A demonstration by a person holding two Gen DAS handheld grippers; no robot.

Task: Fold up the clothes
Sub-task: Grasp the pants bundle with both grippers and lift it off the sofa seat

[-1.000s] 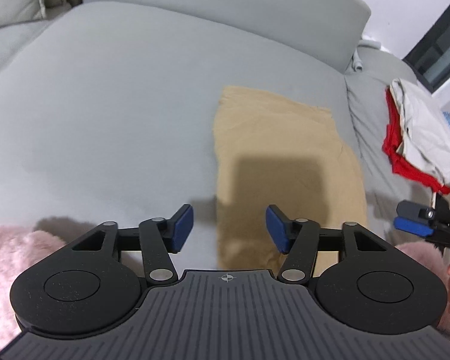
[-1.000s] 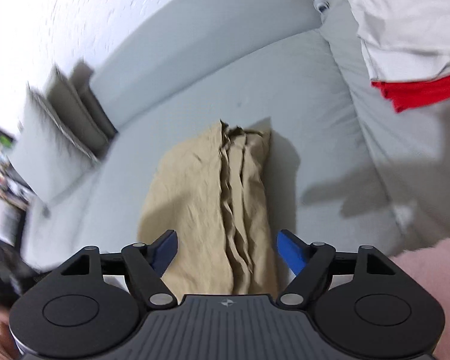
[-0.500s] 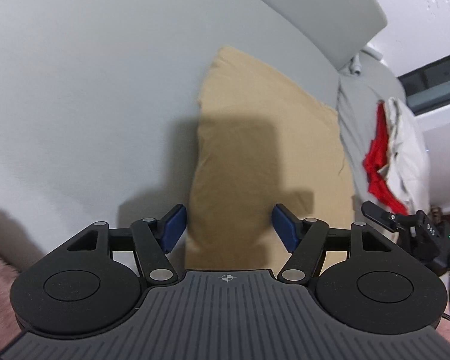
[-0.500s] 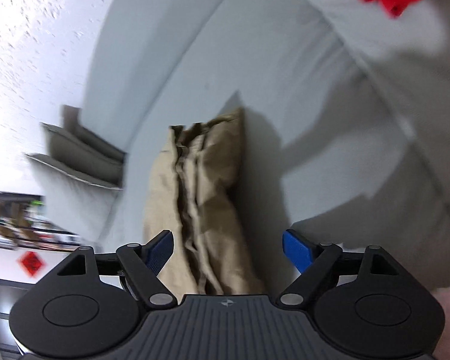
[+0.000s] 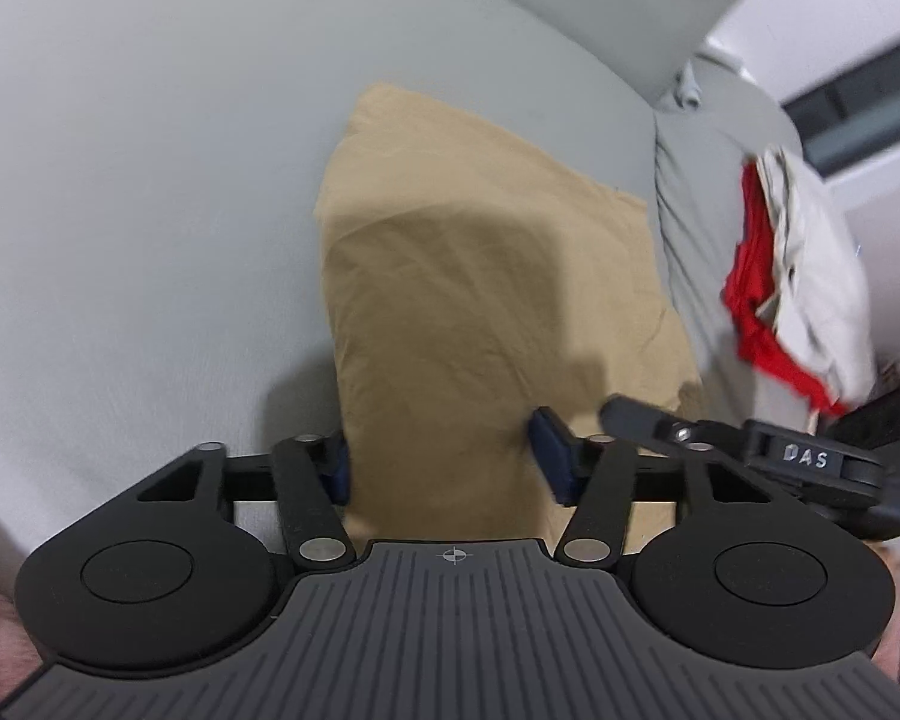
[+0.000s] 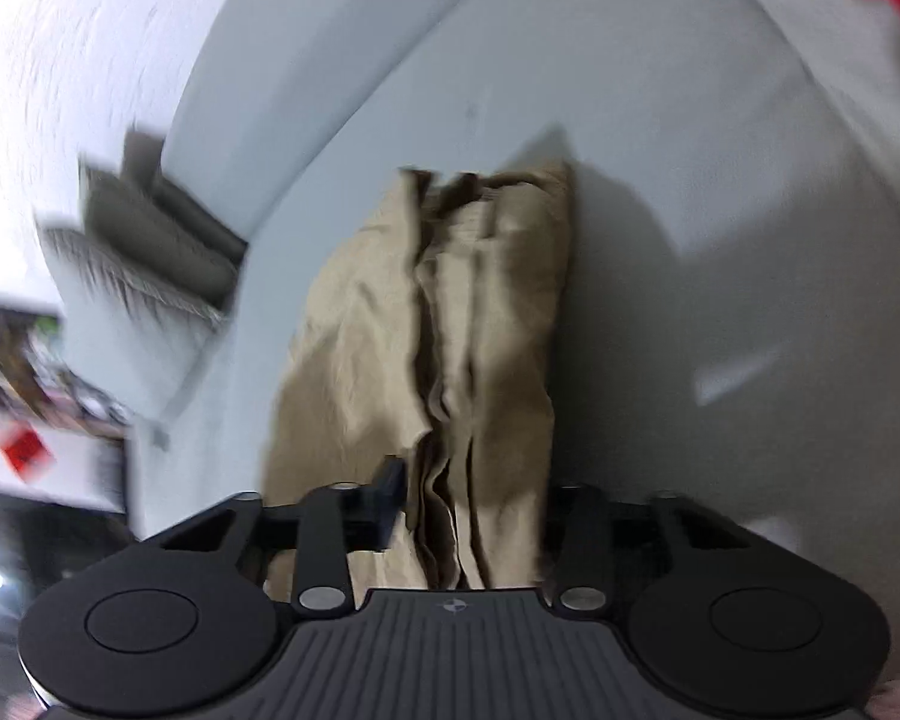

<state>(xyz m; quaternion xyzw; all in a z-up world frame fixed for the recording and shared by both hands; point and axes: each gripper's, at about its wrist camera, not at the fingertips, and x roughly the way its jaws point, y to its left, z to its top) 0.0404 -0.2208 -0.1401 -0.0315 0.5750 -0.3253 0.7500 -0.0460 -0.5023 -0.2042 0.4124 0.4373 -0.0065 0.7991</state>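
Grippers close on a folded tan garment (image 5: 486, 276) lying on a grey sofa (image 5: 150, 180). Left gripper (image 5: 444, 468) straddles its near edge, jaws closing, pads not clearly pressing. Right gripper (image 6: 471, 510) is closing around bunched layers. At two o'clock, farther off, red and white clothes (image 5: 792, 276) are piled.

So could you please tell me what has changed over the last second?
Both hand-held grippers came down onto the near end of the tan garment; the left and right jaws are closing around its fabric. The garment, grey sofa and red-and-white pile stayed put.
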